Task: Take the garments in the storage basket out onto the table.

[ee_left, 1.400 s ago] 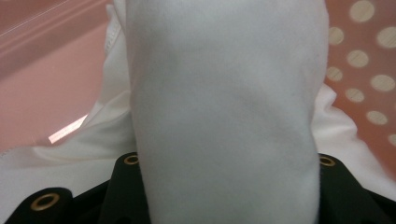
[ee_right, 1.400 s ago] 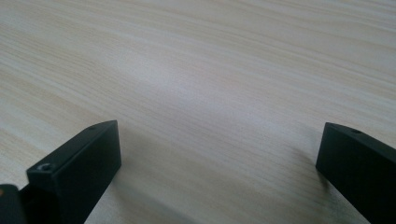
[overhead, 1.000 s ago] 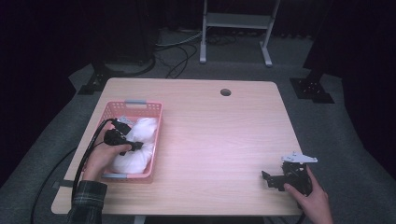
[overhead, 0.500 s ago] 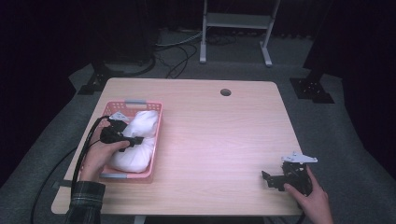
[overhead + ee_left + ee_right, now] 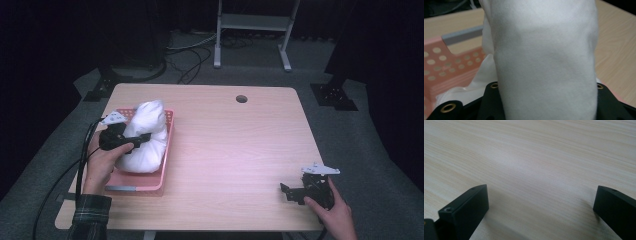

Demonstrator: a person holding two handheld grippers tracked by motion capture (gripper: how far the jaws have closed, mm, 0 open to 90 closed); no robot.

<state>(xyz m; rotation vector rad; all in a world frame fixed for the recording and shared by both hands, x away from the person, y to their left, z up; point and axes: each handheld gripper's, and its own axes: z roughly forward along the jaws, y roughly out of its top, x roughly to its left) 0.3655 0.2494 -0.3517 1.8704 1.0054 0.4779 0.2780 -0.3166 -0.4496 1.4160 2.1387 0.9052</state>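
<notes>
White cloth [image 5: 544, 62] hiding left claw [image 5: 142, 137]

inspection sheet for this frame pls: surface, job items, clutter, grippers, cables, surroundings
Surface: light wood table, one round hole near its far edge.
Job's things: white cloth bunched and pulled up out of the pink basket at the table's left; its lower part sits in the basket.
Clutter: nothing seen.
Grippers: left gripper shut on the white cloth, above the basket; right gripper open, holding nothing, low over bare wood at the table's near right corner.
Cables: black cable trails from the left gripper off the table's left edge; more cables on the floor beyond.
Surroundings: grey carpet, white metal stand behind the table, dark backdrop.
</notes>
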